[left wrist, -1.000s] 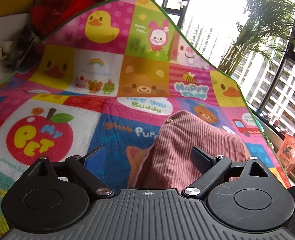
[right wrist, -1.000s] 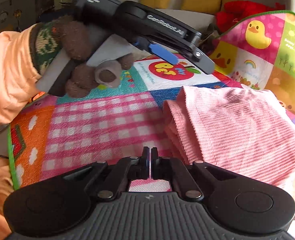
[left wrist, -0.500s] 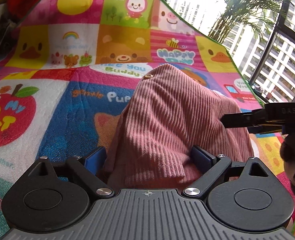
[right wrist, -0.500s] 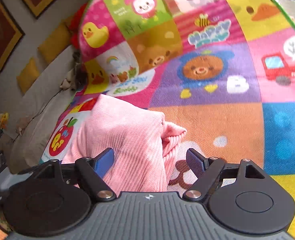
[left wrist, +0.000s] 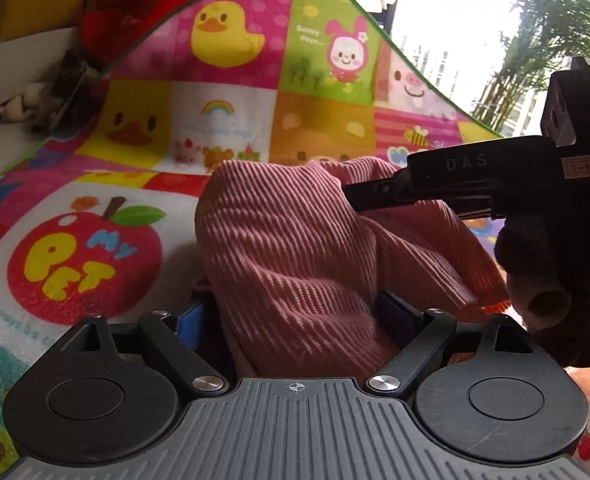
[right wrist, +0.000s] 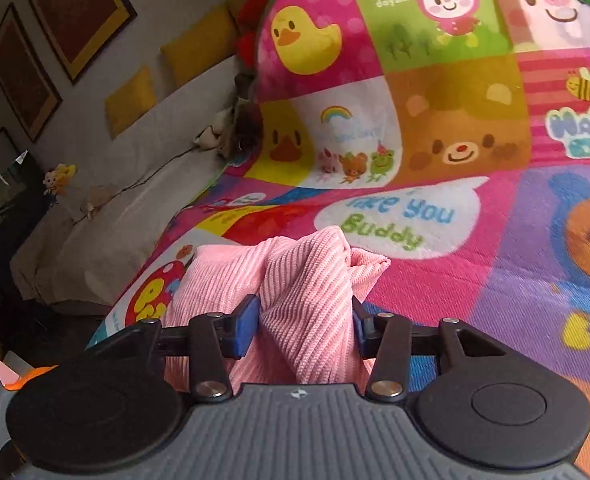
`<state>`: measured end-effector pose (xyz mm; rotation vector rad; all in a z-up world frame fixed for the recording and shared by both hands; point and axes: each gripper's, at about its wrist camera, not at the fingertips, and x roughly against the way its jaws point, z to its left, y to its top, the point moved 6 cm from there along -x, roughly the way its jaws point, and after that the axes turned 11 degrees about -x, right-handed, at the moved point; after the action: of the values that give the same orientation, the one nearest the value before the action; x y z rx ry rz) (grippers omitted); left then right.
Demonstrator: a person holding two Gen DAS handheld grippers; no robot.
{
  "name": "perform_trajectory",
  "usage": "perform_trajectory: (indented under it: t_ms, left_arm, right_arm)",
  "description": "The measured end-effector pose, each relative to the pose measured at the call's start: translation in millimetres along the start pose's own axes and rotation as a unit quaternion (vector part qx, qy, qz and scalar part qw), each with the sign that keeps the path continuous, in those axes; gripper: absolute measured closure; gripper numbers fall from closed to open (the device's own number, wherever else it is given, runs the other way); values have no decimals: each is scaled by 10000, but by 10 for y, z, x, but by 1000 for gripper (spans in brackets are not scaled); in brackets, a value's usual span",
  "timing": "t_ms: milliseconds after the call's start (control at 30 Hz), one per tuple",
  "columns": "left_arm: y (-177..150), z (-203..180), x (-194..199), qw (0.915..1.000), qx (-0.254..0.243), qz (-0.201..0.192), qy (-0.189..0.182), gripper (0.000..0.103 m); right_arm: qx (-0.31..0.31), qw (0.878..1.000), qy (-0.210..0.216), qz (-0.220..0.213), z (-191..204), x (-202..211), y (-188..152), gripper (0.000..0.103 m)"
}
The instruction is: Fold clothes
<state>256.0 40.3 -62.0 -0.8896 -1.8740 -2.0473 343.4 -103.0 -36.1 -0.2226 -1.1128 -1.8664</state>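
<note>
A pink ribbed garment (left wrist: 287,240) lies bunched on a bright cartoon-patchwork mat (left wrist: 223,120). My left gripper (left wrist: 291,312) straddles the near end of the bunch. Its jaws stand wide and are closing, with cloth between them and no clear squeeze. In the left wrist view the right gripper (left wrist: 375,194) comes in from the right, held by a hand in a brown glove (left wrist: 535,264), its tips at the garment's far top. In the right wrist view my right gripper (right wrist: 307,320) is closing on a raised fold of the garment (right wrist: 303,276), and both pads touch the cloth.
The mat (right wrist: 435,140) curves up at its far edge. Beyond it is a pale sofa (right wrist: 143,184) with yellow cushions (right wrist: 199,52) and small soft toys. Framed pictures (right wrist: 75,12) hang on the wall. A window with a palm plant (left wrist: 547,32) is at the right.
The right gripper swung round the garment, rolled, opened and now closes on a fold. The left gripper sank a little over the garment's near end, jaws narrowing slightly. The right tool now shows in the left view.
</note>
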Motion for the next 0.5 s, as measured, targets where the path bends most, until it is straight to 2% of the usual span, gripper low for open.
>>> perform_trajectory:
  t_ms: [100,200,267,300,333,433,500]
  left_arm:
    - [91,246,-90,9995,126,-13,273,12]
    - [111,358,-126,9996,248,45,134,12]
    - [50,294,-96,9998,152,80,-21,12]
    - [4,254,-86,9998,119,117,-64,12]
    - [-42,214,-75,9998,86,154,-107,12]
    - [-145,111,-16,9997,-11,206,-156,11]
    - [-180,67,51,9994,12,265,-228,9]
  right_arm:
    - [33,9999,68,-83,91,-298,204,59]
    - [225,9996,-121,-108,39,-451,306,59]
    - [260,9994,-201,-124,-41,-422,292,53]
    - [305,9991,-257,-147,-81,-381,266,46]
    - [439,9982,-374,-189,-119,-321,226,41]
    - [969,9912,-871,-217,-237,-136,57,34]
    - [1317,9835,-1228,-167,-312,-23,-71,33]
